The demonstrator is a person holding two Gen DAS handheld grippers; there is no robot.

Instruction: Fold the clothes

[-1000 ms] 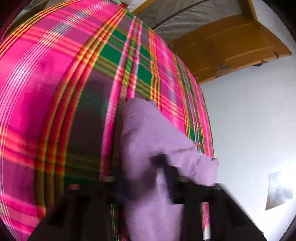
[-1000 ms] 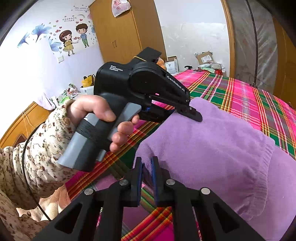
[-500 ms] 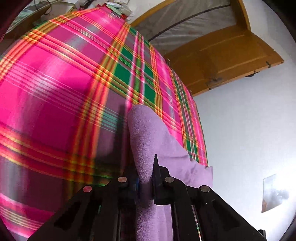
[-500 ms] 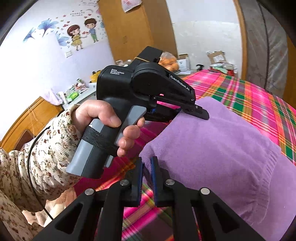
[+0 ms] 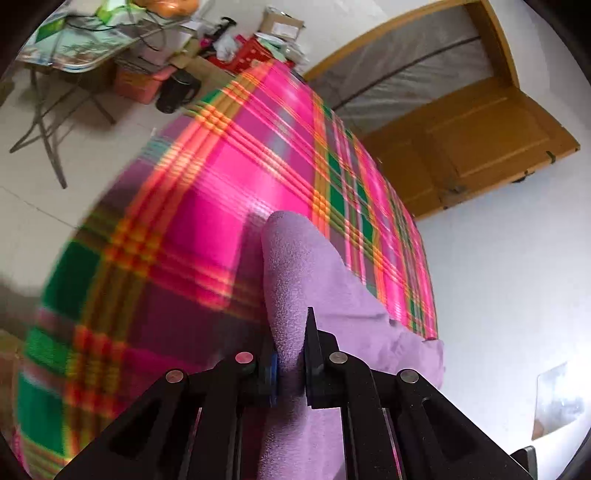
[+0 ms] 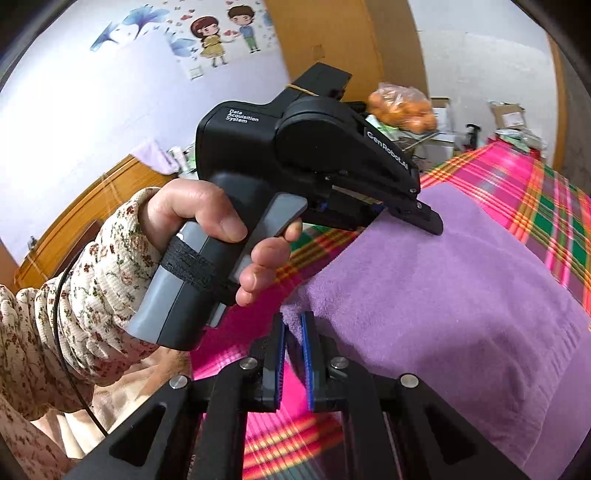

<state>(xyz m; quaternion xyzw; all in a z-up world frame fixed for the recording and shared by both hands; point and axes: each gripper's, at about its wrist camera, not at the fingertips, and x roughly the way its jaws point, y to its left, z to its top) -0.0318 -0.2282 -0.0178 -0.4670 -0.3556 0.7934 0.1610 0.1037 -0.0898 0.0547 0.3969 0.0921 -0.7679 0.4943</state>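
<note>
At the near edge of the plaid bedspread (image 6: 280, 439), the right gripper (image 6: 292, 354) is clenched on a corner of the purple fleece garment (image 6: 443, 295), the cloth pinched between its blue-padded fingers (image 6: 306, 362). Just beyond that corner the garment spreads as a broad raised sheet over the bedspread, with a ribbed hem running along its right side. On the garment's far left edge the left gripper (image 5: 290, 363) is also shut on the fabric; from its own camera a thick fold of the purple fleece (image 5: 295, 280) passes between the two black fingers (image 5: 317, 354) and extends forward over the bedspread. In the right wrist view the person's left hand (image 6: 207, 225), in a floral sleeve (image 6: 74, 295), wraps the grey handle of that gripper, whose black body reads "Data Acquisition System" and "GenRobot.AI". The pink, green and orange plaid (image 5: 207, 192) is motion-blurred around the garment in the left wrist view. Beyond the bedspread's far end stand a folding table (image 5: 74, 55), boxes and a bag of oranges (image 6: 402, 107). Farther back rise a wooden wardrobe (image 6: 332, 44) and a white wall with a cartoon couple sticker (image 6: 225, 33); to the garment's right in the left wrist view is a wooden door (image 5: 480, 147).
</note>
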